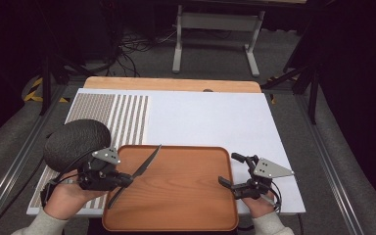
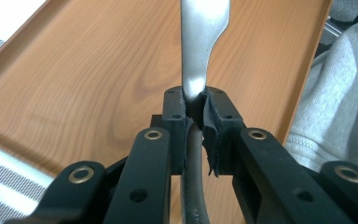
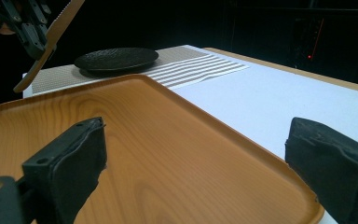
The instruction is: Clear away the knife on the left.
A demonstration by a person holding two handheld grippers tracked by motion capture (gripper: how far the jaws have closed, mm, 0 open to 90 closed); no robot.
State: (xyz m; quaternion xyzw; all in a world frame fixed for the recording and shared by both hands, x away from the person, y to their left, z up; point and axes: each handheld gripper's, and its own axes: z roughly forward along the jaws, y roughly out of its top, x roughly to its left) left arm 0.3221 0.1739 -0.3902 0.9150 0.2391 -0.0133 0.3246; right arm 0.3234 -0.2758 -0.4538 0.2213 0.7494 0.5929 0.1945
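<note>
High view: left tongs point(image 1: 125, 179) clamp slim metal knife point(image 1: 147, 164) above wooden tray point(image 1: 186, 196); right tongs point(image 1: 234, 171) agape.

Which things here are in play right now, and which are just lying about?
In play: knife, clamped in left gripper; wooden tray beneath it; right gripper, open at the tray's edge.
Lying about: black plate; striped mat; white board.

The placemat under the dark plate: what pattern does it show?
The placemat has brown-and-white stripes beside a fine woven weave, clearest in the high view.
</note>
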